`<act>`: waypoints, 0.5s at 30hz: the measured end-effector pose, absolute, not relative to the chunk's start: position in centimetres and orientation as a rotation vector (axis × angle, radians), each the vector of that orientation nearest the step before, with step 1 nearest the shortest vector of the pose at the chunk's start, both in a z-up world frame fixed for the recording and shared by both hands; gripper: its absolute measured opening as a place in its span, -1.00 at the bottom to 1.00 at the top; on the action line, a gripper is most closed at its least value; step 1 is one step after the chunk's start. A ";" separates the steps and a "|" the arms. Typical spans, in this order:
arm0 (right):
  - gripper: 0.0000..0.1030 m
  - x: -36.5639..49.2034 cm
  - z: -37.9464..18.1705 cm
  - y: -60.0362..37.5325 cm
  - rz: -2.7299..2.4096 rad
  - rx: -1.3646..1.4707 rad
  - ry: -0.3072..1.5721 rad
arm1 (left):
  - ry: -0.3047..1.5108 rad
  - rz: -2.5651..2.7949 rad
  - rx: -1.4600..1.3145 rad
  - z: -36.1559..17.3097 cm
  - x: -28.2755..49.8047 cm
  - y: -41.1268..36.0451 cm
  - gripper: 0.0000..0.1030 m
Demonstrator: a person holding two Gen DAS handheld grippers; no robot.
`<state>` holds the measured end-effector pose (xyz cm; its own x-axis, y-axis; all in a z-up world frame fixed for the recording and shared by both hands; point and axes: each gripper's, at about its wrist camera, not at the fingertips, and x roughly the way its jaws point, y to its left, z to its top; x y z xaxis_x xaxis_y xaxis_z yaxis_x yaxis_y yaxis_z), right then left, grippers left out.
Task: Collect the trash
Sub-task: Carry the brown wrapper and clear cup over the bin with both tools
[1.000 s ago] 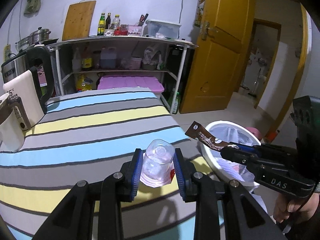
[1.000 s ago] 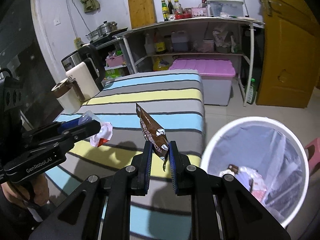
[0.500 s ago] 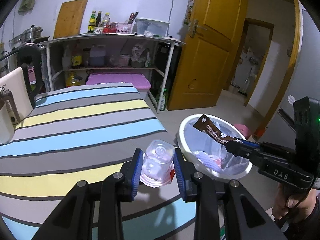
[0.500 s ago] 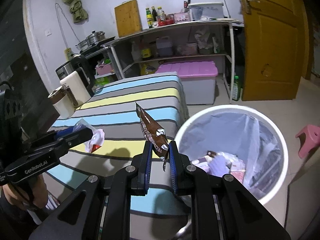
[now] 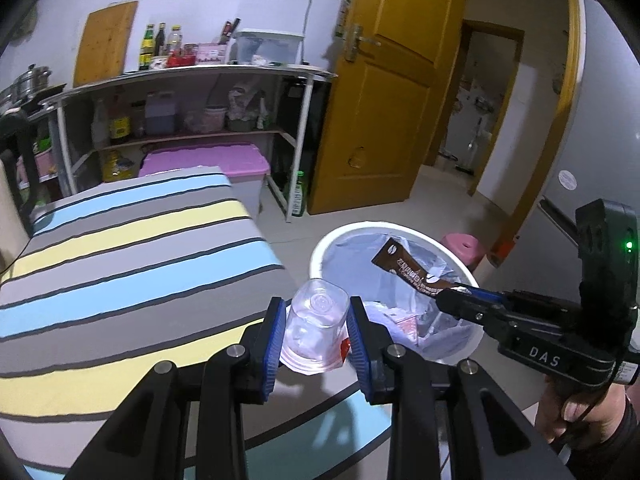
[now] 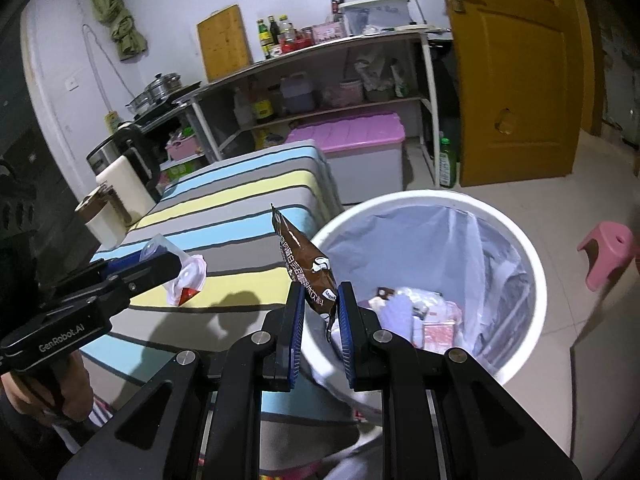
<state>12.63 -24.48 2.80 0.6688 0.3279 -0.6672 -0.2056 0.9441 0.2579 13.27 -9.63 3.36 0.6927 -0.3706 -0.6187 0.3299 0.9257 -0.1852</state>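
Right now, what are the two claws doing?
Left gripper: shut on clear plastic cup.
Right gripper: shut on brown snack wrapper.

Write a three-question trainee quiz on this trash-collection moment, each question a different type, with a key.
1. True or false: the left hand-held gripper is shut on a clear plastic cup.
2. Multiple choice: the brown wrapper in the right hand-held gripper is (A) lying on the striped tablecloth, (B) held at the near rim of the white trash bin, (C) already at the bottom of the bin.
3. Fill in: the stool on the floor beyond the bin is ____ in colour.

Key: 1 true; 2 B; 3 pink.
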 end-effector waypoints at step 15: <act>-0.66 13.6 0.8 -29.4 0.182 0.217 0.823 | 0.748 -0.504 -0.015 0.9 16.5 -15.7 -0.38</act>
<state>13.62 -29.36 0.81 0.6670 0.2435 -0.7042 -0.0758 0.9624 0.2609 16.53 -15.72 0.91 0.6201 -0.4431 -0.6474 0.4329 0.8815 -0.1886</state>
